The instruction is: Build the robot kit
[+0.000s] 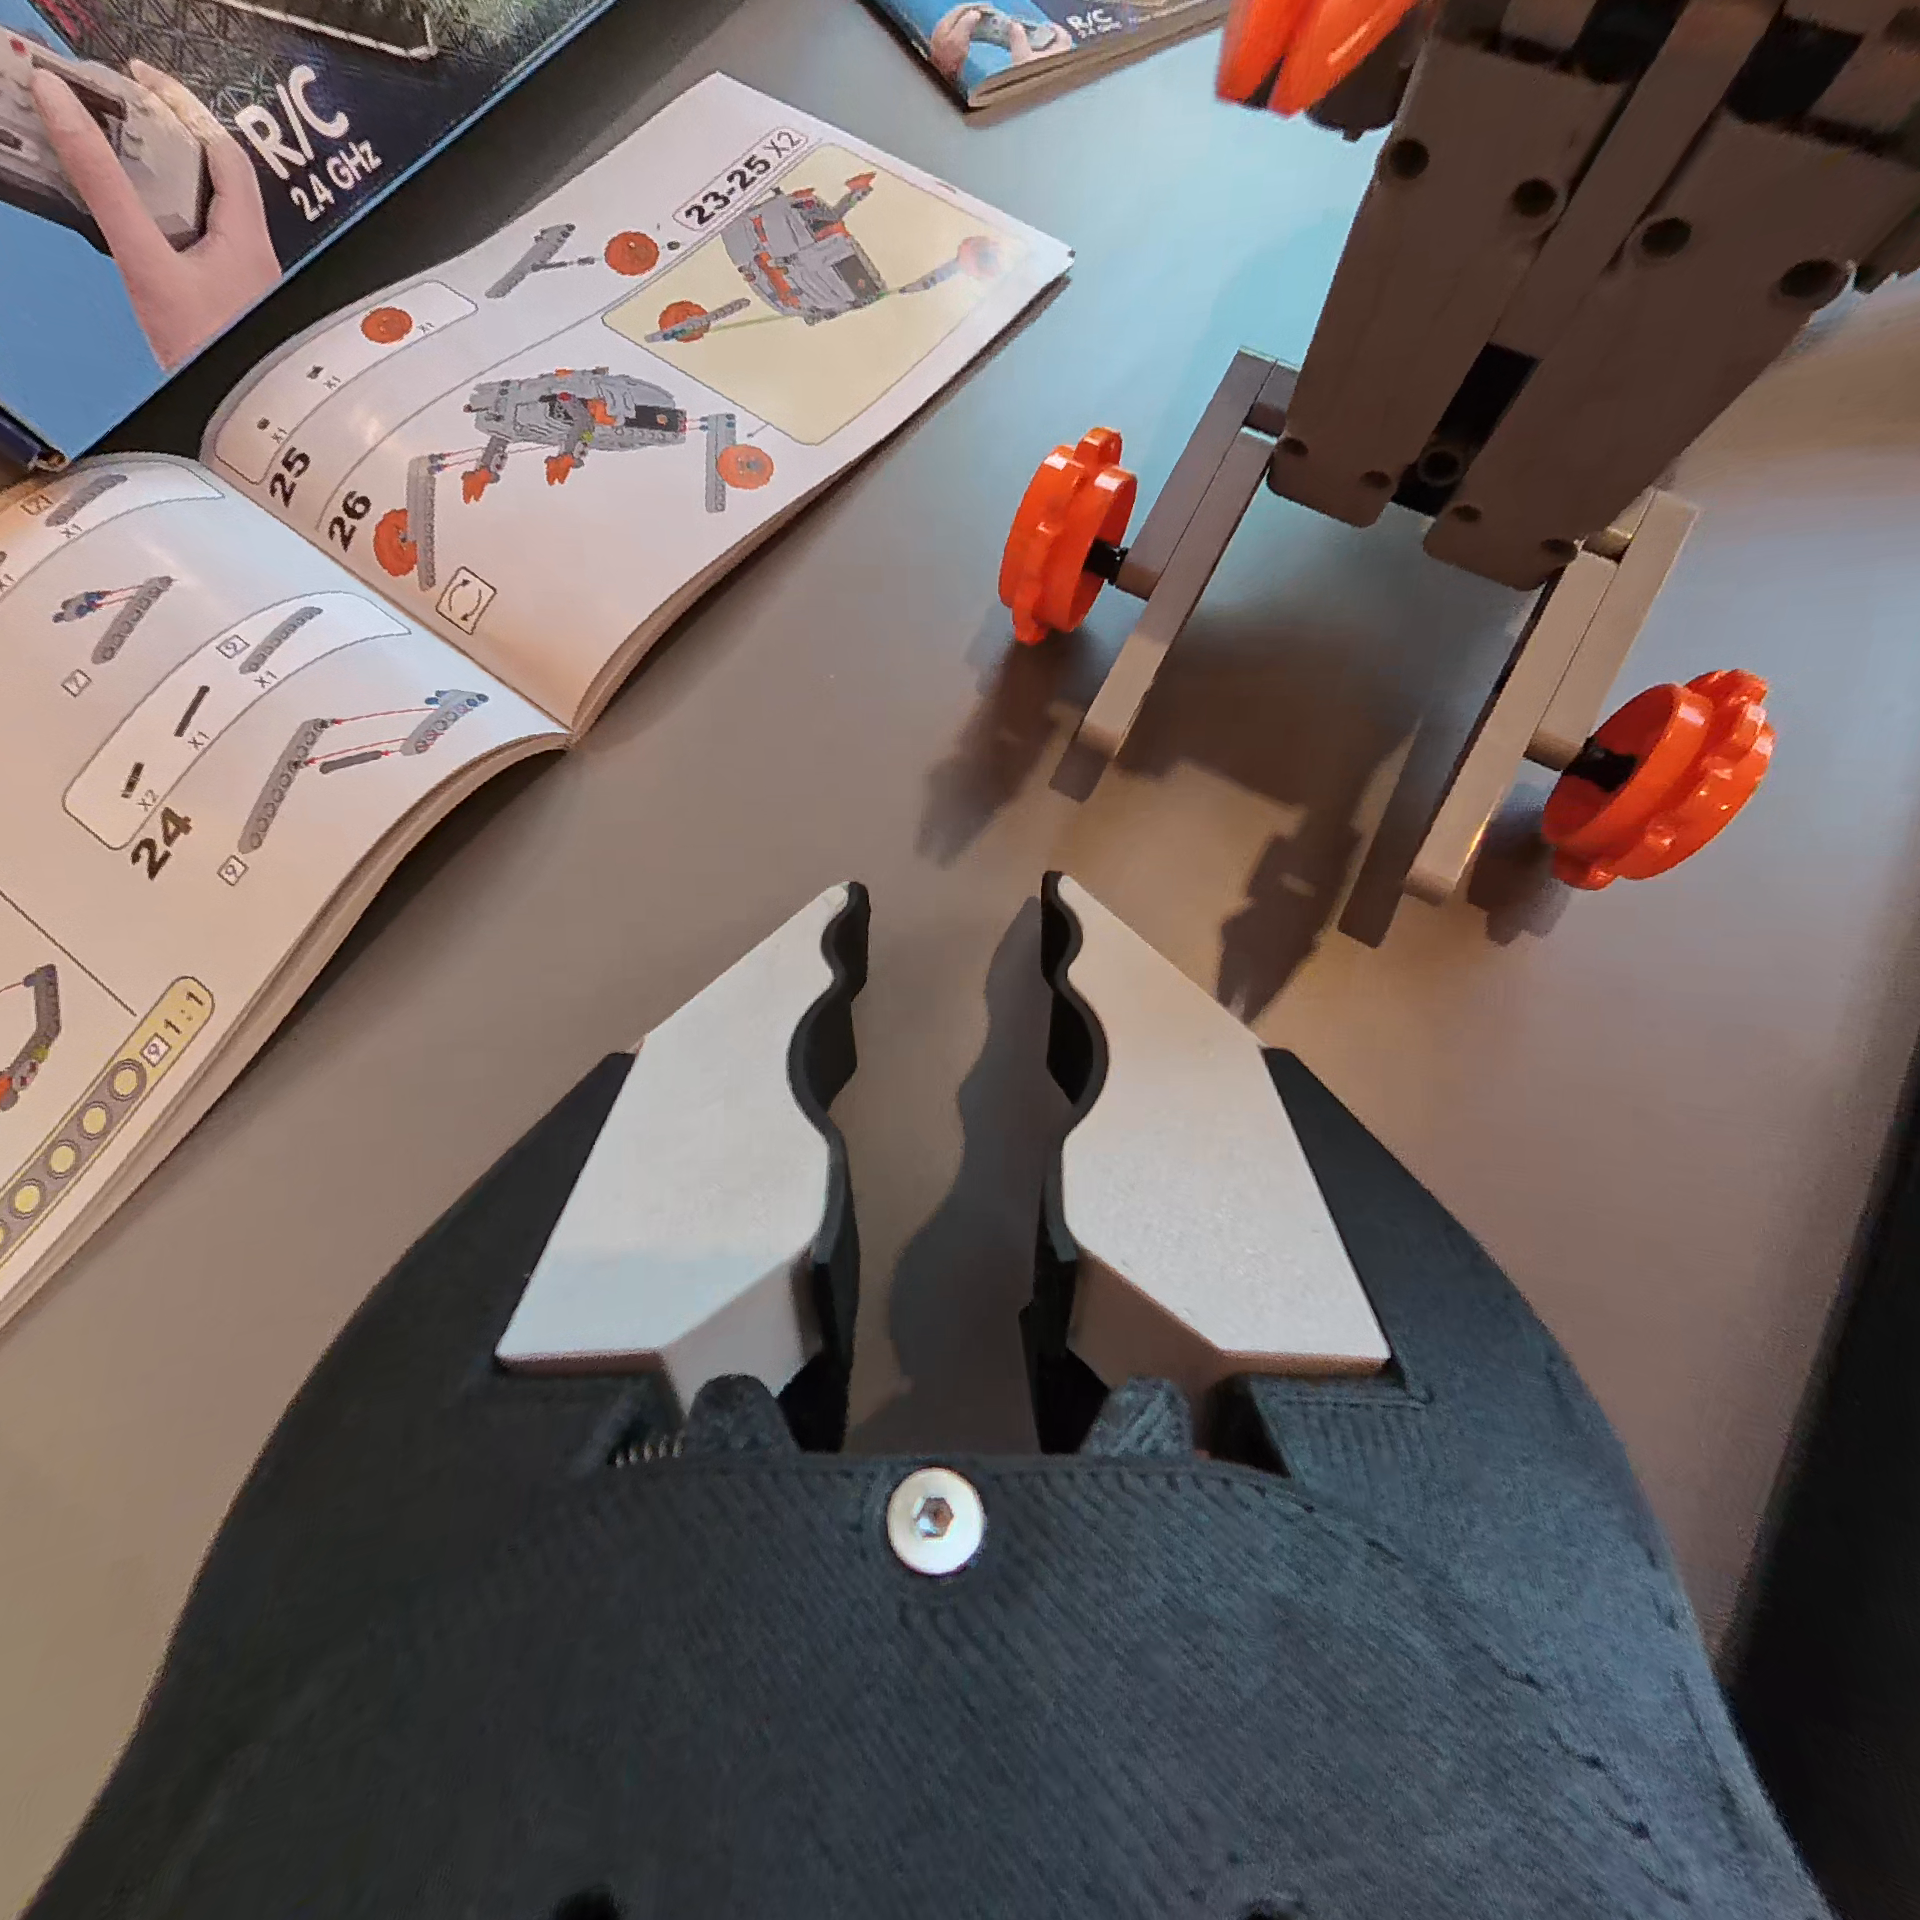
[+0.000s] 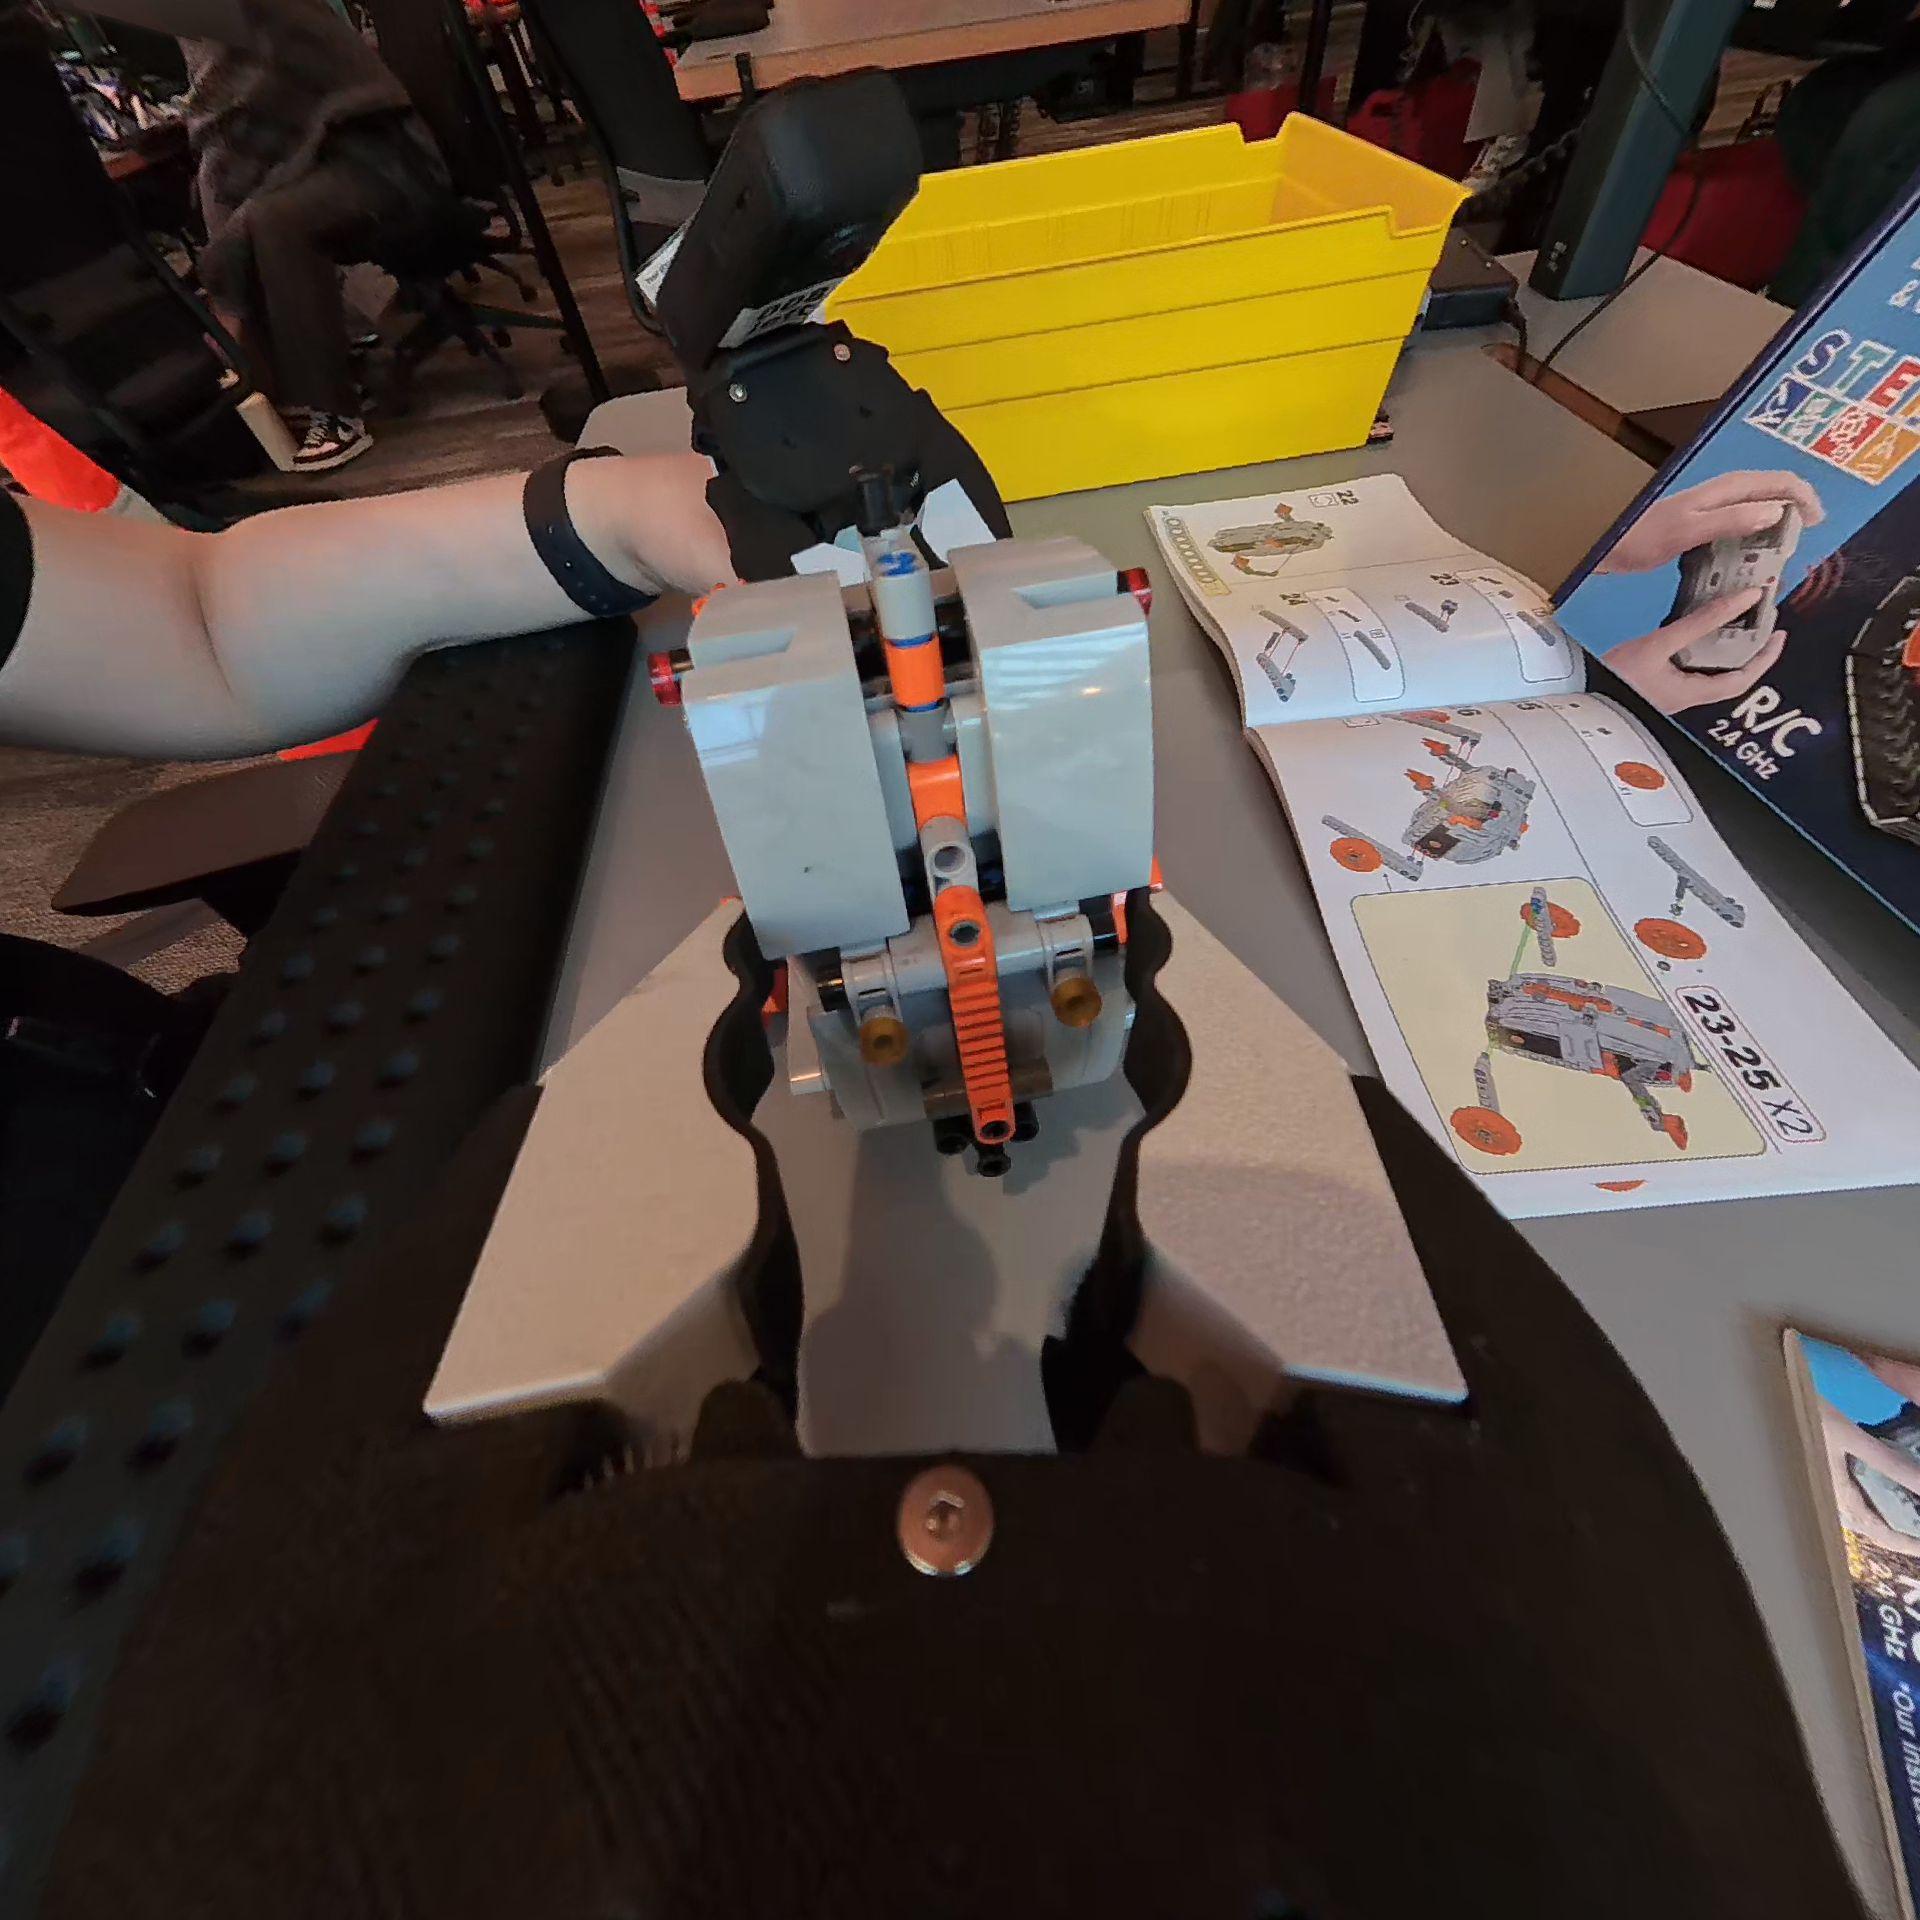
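Observation:
My right gripper is shut on the lower part of a grey and orange brick model and holds it upright over the grey table. In the left wrist view the same model is at the upper right. Its grey frame beams rest on the table, with orange wheels on the axle ends. My left gripper is open and empty, low over the table, a short way before the model. It also shows behind the model in the right wrist view, held by a person's hand.
An open instruction booklet lies left of the left gripper and shows at the right in the right wrist view. A blue box stands beside it. A yellow bin sits at the back. A black studded strip runs along the left. There is about 15 centimeters between the tips of the two grippers.

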The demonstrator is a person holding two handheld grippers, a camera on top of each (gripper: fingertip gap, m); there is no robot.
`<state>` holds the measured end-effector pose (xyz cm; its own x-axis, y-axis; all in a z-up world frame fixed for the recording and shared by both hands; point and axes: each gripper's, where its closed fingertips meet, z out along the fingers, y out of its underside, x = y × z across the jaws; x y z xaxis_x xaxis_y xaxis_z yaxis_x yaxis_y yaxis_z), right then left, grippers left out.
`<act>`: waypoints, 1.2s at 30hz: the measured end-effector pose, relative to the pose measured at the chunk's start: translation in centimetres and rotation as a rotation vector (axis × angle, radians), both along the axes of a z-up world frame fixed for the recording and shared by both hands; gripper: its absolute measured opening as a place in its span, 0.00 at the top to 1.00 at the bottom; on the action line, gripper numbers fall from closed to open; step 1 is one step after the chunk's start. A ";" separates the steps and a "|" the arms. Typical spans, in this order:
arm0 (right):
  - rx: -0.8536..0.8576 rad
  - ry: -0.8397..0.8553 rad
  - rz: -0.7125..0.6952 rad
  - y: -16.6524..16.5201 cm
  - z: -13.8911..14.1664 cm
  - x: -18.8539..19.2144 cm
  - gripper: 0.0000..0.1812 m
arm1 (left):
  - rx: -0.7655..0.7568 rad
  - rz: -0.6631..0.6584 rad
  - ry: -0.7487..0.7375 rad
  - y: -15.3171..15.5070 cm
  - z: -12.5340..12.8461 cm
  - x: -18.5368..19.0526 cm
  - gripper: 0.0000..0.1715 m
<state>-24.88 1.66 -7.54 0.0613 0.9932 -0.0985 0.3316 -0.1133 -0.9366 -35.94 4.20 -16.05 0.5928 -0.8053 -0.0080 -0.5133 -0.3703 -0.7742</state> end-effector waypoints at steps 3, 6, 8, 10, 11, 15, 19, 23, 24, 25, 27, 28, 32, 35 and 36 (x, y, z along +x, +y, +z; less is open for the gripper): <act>0.020 -0.012 0.004 -0.1 0.0 -0.1 0.63 | 0.010 0.001 0.017 0.1 -0.1 -0.2 0.81; 0.036 -0.015 0.004 -0.2 0.0 -0.1 0.63 | -0.003 0.006 0.017 0.1 -0.3 -0.2 0.81; 0.035 -0.013 0.005 -0.2 0.1 -0.2 0.63 | -0.006 0.007 0.013 0.1 -0.3 -0.3 0.82; 0.044 -0.018 0.006 -0.2 0.1 -0.3 0.63 | -0.004 0.008 0.015 0.2 -0.3 -0.4 0.82; 0.042 -0.015 0.005 -0.2 0.2 -0.4 0.63 | -0.003 0.009 0.016 0.2 -0.3 -0.4 0.82; 0.039 -0.012 0.003 -0.3 0.1 -0.7 0.63 | -0.002 0.009 0.021 0.2 -0.3 -0.5 0.82; 0.038 -0.006 0.006 -0.3 0.0 -0.8 0.63 | 0.010 0.002 0.042 0.1 -0.3 -0.6 0.82; 0.040 -0.004 0.009 -0.2 0.0 -0.6 0.63 | 0.011 0.001 0.041 0.1 -0.3 -0.5 0.82; 0.041 -0.004 0.009 -0.2 -0.1 -0.6 0.63 | 0.010 0.000 0.040 0.1 -0.3 -0.5 0.82; 0.040 -0.003 0.009 -0.2 -0.1 -0.5 0.63 | 0.010 -0.001 0.040 0.1 -0.3 -0.5 0.82; 0.040 -0.001 0.010 -0.2 -0.1 -0.4 0.63 | 0.011 -0.004 0.045 0.1 -0.3 -0.6 0.82; 0.039 0.000 0.011 -0.1 -0.1 -0.4 0.63 | 0.012 -0.006 0.046 0.1 -0.3 -0.6 0.82; 0.046 0.012 0.019 -0.1 -0.1 -0.3 0.63 | 0.014 -0.008 0.051 0.0 -0.3 -0.6 0.82; 0.066 0.027 0.036 -0.3 -0.1 -0.3 0.63 | 0.021 -0.017 0.063 -0.1 -0.3 -0.5 0.83; 0.083 0.034 0.045 -0.4 0.0 -0.4 0.63 | 0.024 -0.023 0.068 -0.2 -0.3 -0.4 0.83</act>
